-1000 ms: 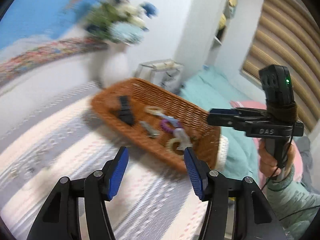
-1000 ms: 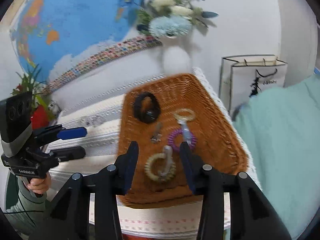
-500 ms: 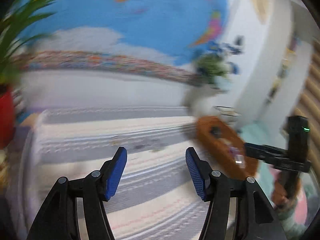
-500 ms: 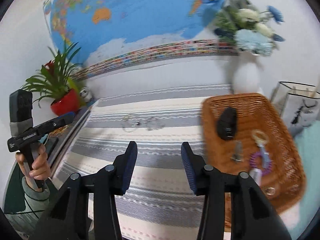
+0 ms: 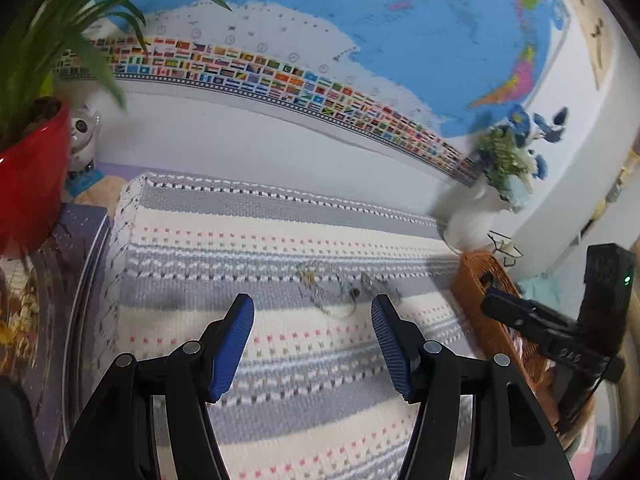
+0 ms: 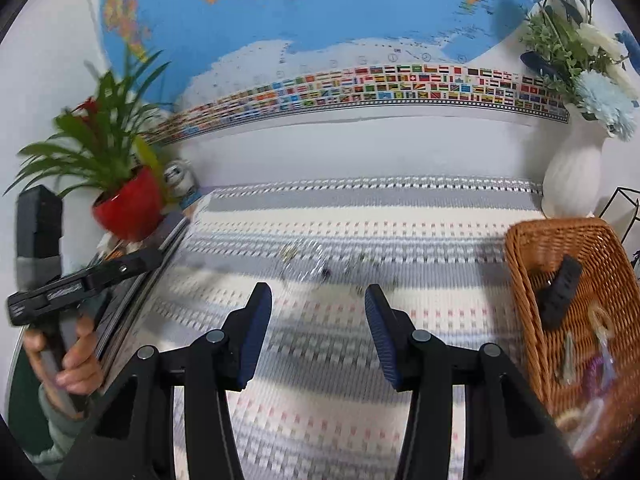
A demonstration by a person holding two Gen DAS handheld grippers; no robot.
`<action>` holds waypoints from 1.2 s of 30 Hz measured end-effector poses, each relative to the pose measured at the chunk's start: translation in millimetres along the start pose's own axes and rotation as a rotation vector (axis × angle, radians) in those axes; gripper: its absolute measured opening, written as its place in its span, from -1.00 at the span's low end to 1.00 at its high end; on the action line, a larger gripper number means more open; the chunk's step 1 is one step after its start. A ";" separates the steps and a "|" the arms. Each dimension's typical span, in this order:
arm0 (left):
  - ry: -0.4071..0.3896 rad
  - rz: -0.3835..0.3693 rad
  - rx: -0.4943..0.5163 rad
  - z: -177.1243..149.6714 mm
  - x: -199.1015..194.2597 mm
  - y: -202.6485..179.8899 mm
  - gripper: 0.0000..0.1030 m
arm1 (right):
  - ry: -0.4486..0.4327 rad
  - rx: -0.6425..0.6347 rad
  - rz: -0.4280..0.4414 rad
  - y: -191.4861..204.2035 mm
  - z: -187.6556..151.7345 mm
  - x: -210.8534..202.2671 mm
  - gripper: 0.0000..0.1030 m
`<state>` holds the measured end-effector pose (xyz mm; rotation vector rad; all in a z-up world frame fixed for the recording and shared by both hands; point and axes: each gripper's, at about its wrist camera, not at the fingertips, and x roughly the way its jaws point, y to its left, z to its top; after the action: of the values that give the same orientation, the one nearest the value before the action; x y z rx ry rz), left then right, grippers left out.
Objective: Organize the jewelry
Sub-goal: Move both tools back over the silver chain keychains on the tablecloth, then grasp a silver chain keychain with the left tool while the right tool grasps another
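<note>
Between both grippers' jaws: nothing but striped woven cloth [image 5: 280, 364]. Left gripper [image 5: 312, 340] jaws apart, empty. Right gripper [image 6: 318, 332] jaws parted, empty, pads blue. Just ahead of both, on a grey stripe: small tangle of silvery chain jewellery [image 5: 344, 292], blurred, pieces not distinguishable. Right of right gripper: brown wicker tray [image 6: 520, 280] w/ black strap-like item [image 6: 560, 296], purple coil ring [image 6: 596, 372], other bits unclear. Behind tray: white ribbed vase w/ blue and white flowers [image 6: 572, 176]. Far left: green plant in red pot [image 6: 128, 208]. Left hand [image 6: 68, 364] grips the left handle.
</note>
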<state>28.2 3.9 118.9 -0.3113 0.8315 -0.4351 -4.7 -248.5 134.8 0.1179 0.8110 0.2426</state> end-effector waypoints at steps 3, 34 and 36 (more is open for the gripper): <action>0.015 -0.011 0.016 18.4 16.2 -9.6 0.21 | 0.011 0.038 -0.001 -12.9 17.6 25.6 0.01; 0.138 0.071 0.045 14.8 145.7 -7.0 -0.05 | 0.214 0.055 -0.073 -74.2 16.4 129.1 -0.38; 0.140 0.070 0.033 15.6 145.5 -4.6 -0.05 | 0.221 0.051 -0.078 -74.3 15.4 131.7 -0.39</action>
<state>125.5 -69.5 37.6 -0.2222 0.9676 -0.4081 106.4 -286.3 38.3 0.1080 1.0397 0.1635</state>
